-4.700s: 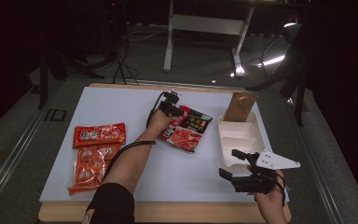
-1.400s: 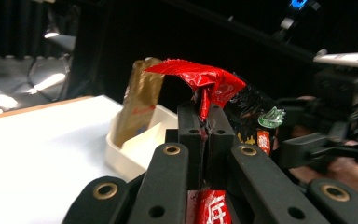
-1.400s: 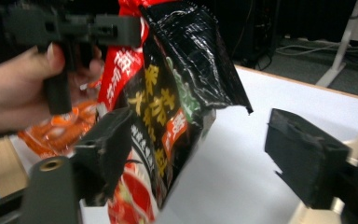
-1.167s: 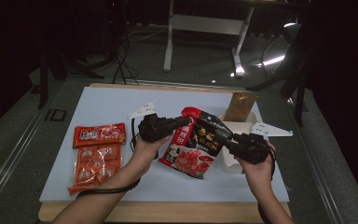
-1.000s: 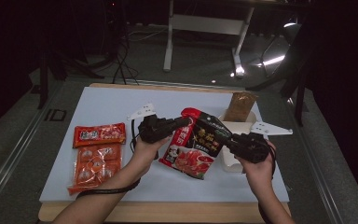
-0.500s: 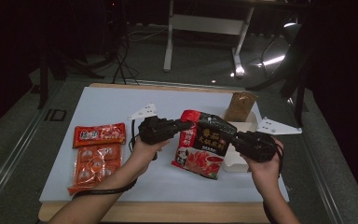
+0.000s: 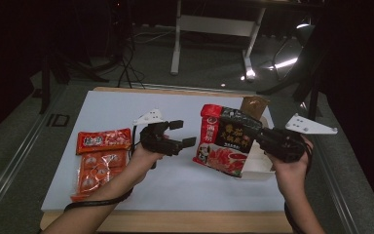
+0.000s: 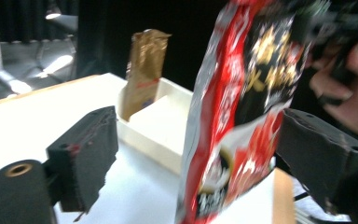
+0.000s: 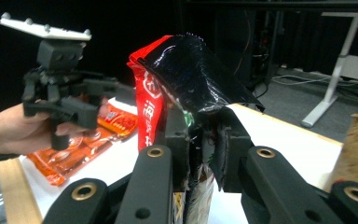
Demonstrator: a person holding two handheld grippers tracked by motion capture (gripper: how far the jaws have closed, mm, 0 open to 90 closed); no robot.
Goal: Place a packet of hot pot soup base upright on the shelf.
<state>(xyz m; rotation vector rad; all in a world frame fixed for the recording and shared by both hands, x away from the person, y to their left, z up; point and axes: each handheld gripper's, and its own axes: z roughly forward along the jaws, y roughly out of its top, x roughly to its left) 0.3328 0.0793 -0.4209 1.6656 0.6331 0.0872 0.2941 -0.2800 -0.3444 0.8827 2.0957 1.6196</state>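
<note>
We are pinching the red-and-black sauce packet (image 7: 228,140) in our right gripper (image 7: 268,139), lifted above the white table (image 7: 102,109).

Our right jaws are clamping the packet's edge, while our left gripper (image 7: 184,134) has just been opening its jaws, now standing wide and apart from the packet. Behind the packet, a white divided tray (image 7: 258,163) is holding an upright brown pouch (image 7: 253,106). Two orange snack packs (image 7: 100,155) are lying near the table's left edge.
</note>
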